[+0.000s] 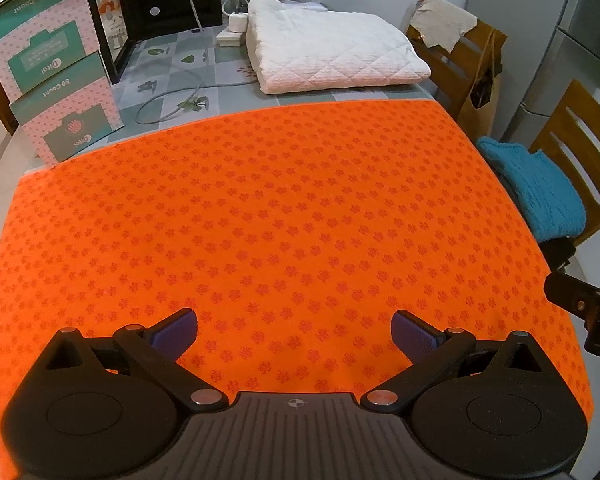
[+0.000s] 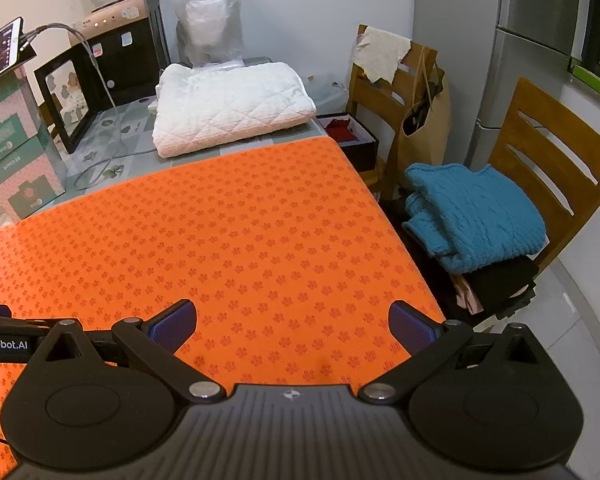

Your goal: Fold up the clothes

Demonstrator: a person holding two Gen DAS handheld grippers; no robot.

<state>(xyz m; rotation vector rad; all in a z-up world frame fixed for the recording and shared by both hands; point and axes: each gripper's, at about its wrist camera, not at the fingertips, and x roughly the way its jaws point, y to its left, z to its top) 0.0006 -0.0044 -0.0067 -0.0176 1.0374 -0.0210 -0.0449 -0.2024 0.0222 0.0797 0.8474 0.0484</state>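
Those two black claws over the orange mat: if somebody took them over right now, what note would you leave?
Left gripper: open, empty, above the orange mat.
Right gripper: open, empty, above the mat's right part.
Clothes: blue knit sweater atop a dark pile on the wooden chair right of the table.
Done: nothing on the mat yet.
Left: bring the sweater over, spread it, fold it.

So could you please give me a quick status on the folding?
Left gripper, right gripper open, empty. Blue sweater on chair, untouched. Orange mat bare.
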